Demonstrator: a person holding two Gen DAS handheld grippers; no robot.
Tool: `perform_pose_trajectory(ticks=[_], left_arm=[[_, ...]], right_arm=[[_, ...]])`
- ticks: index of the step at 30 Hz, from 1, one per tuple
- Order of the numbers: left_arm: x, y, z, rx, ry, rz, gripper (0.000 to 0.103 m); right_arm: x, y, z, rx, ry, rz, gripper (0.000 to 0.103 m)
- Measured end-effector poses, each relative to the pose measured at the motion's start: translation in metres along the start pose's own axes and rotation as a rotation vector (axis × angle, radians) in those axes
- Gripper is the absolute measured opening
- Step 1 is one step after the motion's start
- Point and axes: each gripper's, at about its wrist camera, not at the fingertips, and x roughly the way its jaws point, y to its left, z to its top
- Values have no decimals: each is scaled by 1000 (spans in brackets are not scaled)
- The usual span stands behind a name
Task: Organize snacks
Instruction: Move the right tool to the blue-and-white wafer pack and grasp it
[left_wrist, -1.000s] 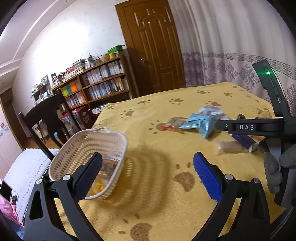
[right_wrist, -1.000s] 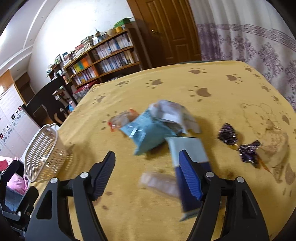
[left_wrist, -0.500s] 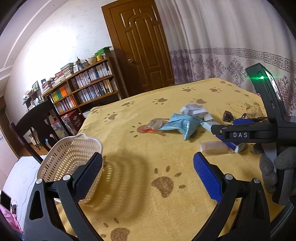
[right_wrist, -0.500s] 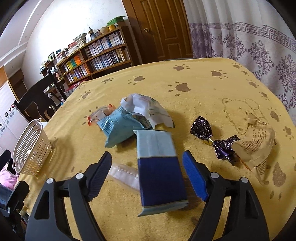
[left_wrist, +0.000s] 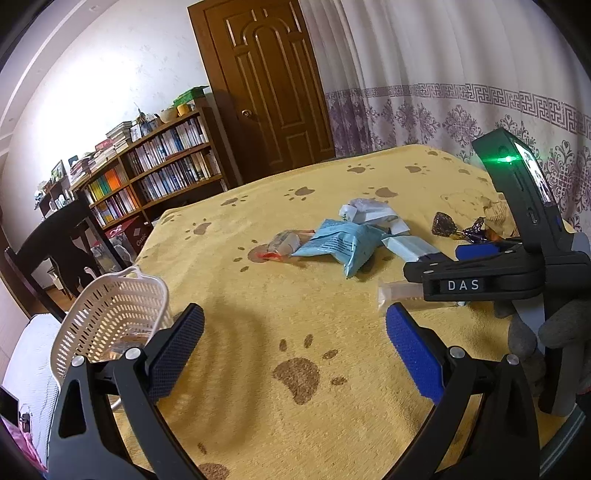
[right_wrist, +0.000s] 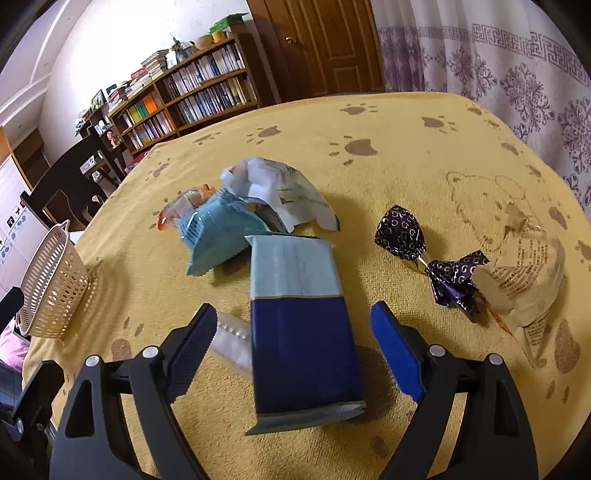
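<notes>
The right gripper is spread wide around the blue packet, not pinching it. The left gripper, also spread, hangs empty beside the basket.

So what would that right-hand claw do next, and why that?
Probably lower a little and close its fingers on the blue packet. The right gripper is open, and the packet lies flat on the yellow cloth right between its fingers, not yet pinched. The white basket stands at the table's left edge, so the packet likely goes there afterwards.
</notes>
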Motion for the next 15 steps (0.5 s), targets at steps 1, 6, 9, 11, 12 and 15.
perform_pose_trajectory(ticks=[1,6,9,11,12,15], left_arm=[[2,-1,0,1,3,-2,100],[12,-2,1,2,17,-7,100],[20,7,1,-26,36,-13,100],[26,13,1,-46,49,-8,100],[30,16,1,-57,55,-2,100],[38,25,2,-83,70,4,100]], right_arm=[[2,0,0,1,5,-1,85],[10,1,0,-3,31,1,85],[11,1,0,-12,31,-1,85],[11,2,1,-14,32,0,85],[11,1,1,-15,33,-1,85],[13,0,4,-18,31,-10,85]])
